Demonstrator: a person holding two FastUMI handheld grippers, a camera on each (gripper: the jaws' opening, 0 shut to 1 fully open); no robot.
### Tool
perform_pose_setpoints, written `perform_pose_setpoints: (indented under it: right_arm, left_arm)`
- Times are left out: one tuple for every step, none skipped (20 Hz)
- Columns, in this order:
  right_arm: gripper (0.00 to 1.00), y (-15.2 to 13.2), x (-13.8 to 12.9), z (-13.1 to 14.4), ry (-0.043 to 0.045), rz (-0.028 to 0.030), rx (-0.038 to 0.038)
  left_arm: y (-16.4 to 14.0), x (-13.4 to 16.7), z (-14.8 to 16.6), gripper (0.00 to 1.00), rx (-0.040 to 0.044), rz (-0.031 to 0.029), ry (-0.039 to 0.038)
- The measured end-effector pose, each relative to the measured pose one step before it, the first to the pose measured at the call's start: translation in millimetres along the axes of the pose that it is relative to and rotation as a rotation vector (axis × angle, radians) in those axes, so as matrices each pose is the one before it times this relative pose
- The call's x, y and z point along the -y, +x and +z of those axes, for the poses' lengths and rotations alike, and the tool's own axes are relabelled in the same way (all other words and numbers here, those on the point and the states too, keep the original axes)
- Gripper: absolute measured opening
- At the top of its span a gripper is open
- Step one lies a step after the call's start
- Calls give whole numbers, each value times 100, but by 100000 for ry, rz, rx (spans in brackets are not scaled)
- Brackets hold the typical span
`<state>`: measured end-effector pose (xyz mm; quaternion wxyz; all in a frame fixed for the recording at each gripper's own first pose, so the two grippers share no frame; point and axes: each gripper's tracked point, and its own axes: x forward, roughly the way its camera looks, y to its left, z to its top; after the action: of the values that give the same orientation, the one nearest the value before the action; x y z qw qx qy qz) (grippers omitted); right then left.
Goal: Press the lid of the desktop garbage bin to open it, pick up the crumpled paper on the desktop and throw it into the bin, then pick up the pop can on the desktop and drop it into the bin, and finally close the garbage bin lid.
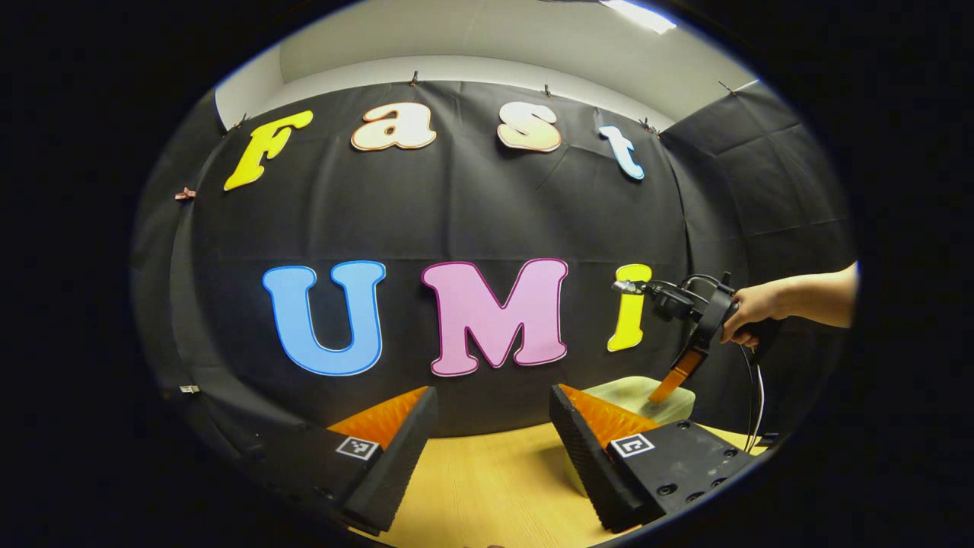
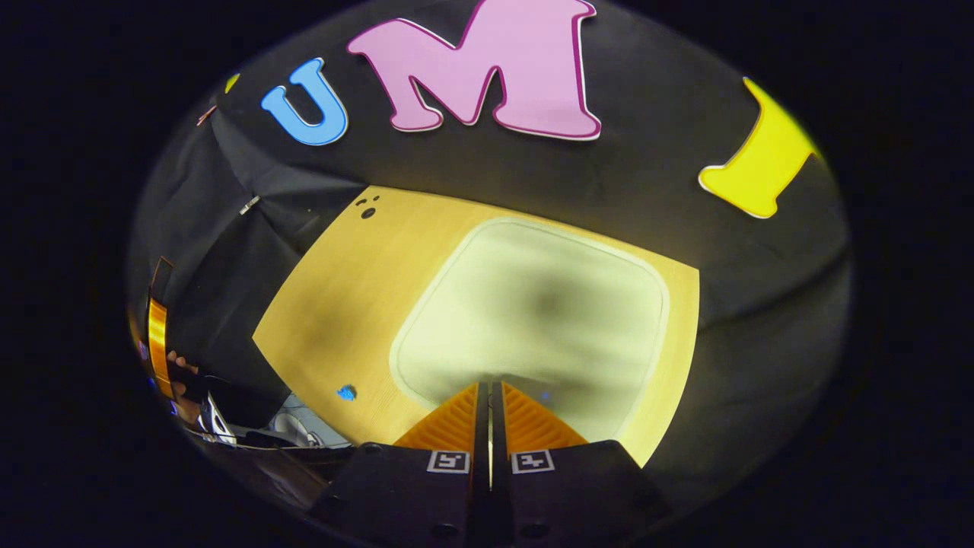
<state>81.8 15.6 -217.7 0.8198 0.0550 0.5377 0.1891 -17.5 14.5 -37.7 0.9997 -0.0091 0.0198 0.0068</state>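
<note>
Right gripper [image 2: 491,392]: fingers pressed together with nothing between them, pointed down at the near edge of the bin lid [image 2: 533,320]; whether the tips touch the lid cannot be told, though they look to be on it or just above it.
Same gripper from afar: in the left gripper view it [image 1: 662,394] hangs tip-down over the bin's top, held by a hand [image 1: 749,310] reaching in from the right.
Left gripper [image 1: 493,415]: fingers spread wide, holding nothing, raised level over the wooden desktop [image 1: 487,479] and well apart from the bin.
Step in hand: judging by the closed lid and the closed fingers aimed at it, this is a lid press. Opening or final closing cannot be settled, as neither paper nor can is to be seen.
Next move: a short, straight push down near the lid's edge, then a clean lift away so the lid can act.
Bin [image 1: 635,396]: pale greenish, squarish with rounded corners, lid flat and shut, a thin seam running round its rim; it stands on the desktop near the black cloth wall [image 2: 670,144].
</note>
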Motion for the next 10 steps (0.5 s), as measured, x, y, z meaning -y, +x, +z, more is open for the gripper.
perform_pose_setpoints:
  right_arm:
    - [5, 281, 363, -189, -566, -924, -2016]
    - [5, 137, 195, -167, -446, -361, -2129]
    - [5, -62, -127, 122, -65, 754, -295]
    - [5, 26, 21, -65, 7, 377, -1605]
    - [5, 54, -90, -115, 50, 594, -1806]
    - [5, 116, 44, 69, 144, 419, -1806]
    - [5, 16, -29, -115, -217, 169, -1699]
    - [5, 84, 12, 76, -726, 79, -1254]
    - [5, 56, 106, -95, -659, -372, -1442]
    - [5, 72, -15, 9, -792, -646, -796]
  left_arm:
    - [28, 21, -269, 95, -203, -125, 230]
    - [28, -5, 98, 95, -76, -114, 251]
    - [19, 44, -195, 95, -2, -81, 134]
    - [29, -4, 1, 95, 12, -42, -125]
    - [70, -64, -86, 95, 98, -25, -301]
    - [157, 16, 21, 95, -8, -173, -195]
    - [32, 53, -179, 95, 13, -33, 33]
    - [87, -17, 22, 95, -56, 26, 200]
    - [47, -12, -73, 95, 26, 86, 235]
    - [104, -72, 50, 95, 57, 51, 88]
